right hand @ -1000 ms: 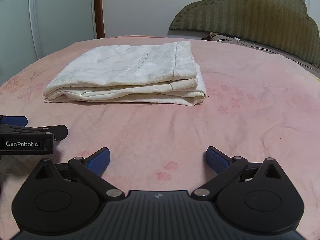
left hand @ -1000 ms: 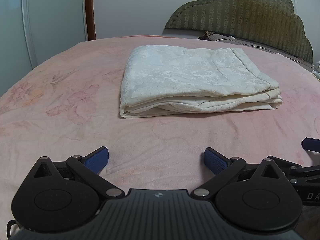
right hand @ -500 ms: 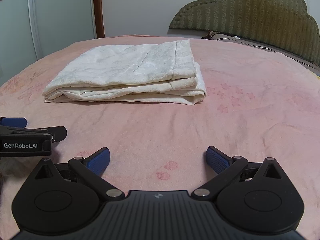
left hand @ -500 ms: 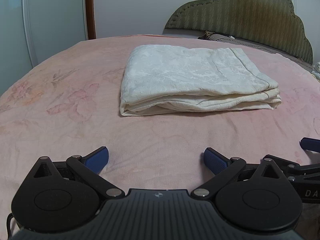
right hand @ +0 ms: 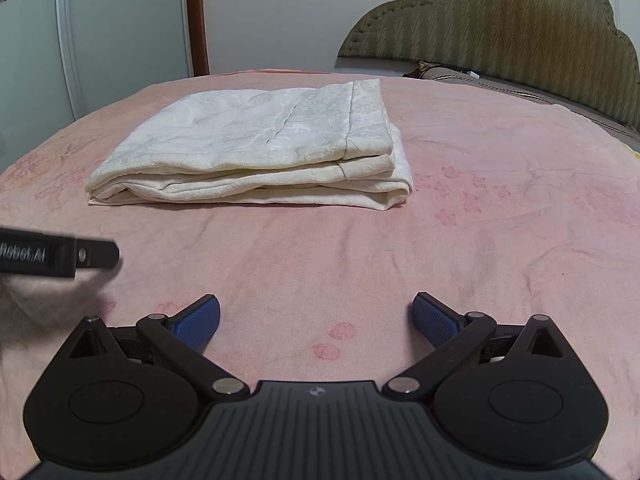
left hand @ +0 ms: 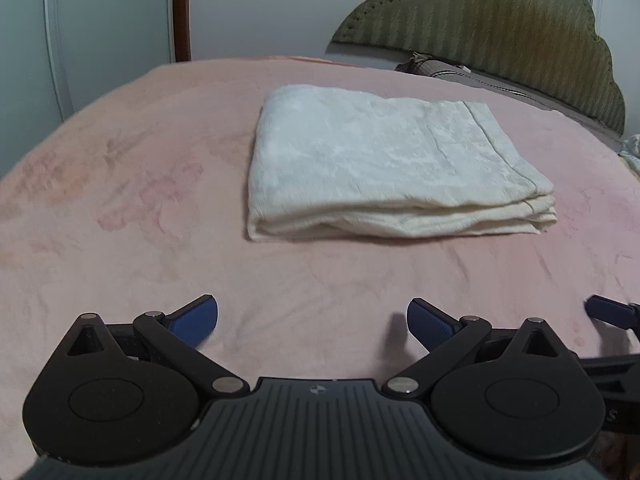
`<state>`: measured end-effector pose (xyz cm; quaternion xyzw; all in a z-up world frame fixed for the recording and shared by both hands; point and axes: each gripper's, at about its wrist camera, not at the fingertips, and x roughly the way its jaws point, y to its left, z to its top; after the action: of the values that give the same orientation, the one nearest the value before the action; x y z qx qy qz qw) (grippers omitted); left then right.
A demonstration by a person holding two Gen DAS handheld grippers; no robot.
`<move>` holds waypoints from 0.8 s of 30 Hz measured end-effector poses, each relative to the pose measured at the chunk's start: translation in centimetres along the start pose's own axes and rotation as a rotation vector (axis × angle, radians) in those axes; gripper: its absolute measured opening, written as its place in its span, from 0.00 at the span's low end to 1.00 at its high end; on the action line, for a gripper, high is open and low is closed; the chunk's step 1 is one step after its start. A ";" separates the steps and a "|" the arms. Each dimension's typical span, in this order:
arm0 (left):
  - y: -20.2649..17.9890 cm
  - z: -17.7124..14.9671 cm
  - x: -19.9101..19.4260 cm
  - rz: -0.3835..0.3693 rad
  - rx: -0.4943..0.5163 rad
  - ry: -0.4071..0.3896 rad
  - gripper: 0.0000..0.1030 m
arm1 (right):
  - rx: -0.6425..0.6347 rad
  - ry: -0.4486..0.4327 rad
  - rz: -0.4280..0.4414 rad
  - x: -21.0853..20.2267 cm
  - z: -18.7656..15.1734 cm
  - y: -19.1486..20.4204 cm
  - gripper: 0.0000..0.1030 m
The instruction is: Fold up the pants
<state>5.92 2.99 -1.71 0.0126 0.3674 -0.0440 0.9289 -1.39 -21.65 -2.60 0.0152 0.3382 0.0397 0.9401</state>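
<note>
Cream-white pants (left hand: 384,168) lie folded into a neat flat rectangle of several layers on the pink bedspread (left hand: 120,208); the right wrist view shows the same pants (right hand: 256,148) ahead and a little left. My left gripper (left hand: 312,322) stands open, well short of the stack, with nothing between its blue pads. My right gripper (right hand: 316,320) is open too and holds nothing, hovering over bare bedspread (right hand: 500,220) in front of the pants. The left gripper's black body (right hand: 56,258) shows at the left edge of the right wrist view.
A green padded headboard (left hand: 500,36) stands behind the bed at the right, with a pillow (left hand: 440,70) under it. A white wardrobe door (right hand: 100,32) and a brown frame (right hand: 196,20) stand at the back left. The bedspread spreads wide around the stack.
The left gripper has lifted and tilted slightly, so the pants look lower and blurred in its view. The right gripper has hardly moved. The pants lie as before.
</note>
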 end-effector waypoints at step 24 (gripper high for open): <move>0.2 -0.3 1.4 0.081 -0.005 -0.002 1.00 | 0.000 0.000 0.000 0.0 0.0 0.0 1.00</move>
<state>6.75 3.09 -2.92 0.0249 0.3656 -0.0055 0.9304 -1.39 -21.63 -2.57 0.0151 0.3383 0.0399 0.9401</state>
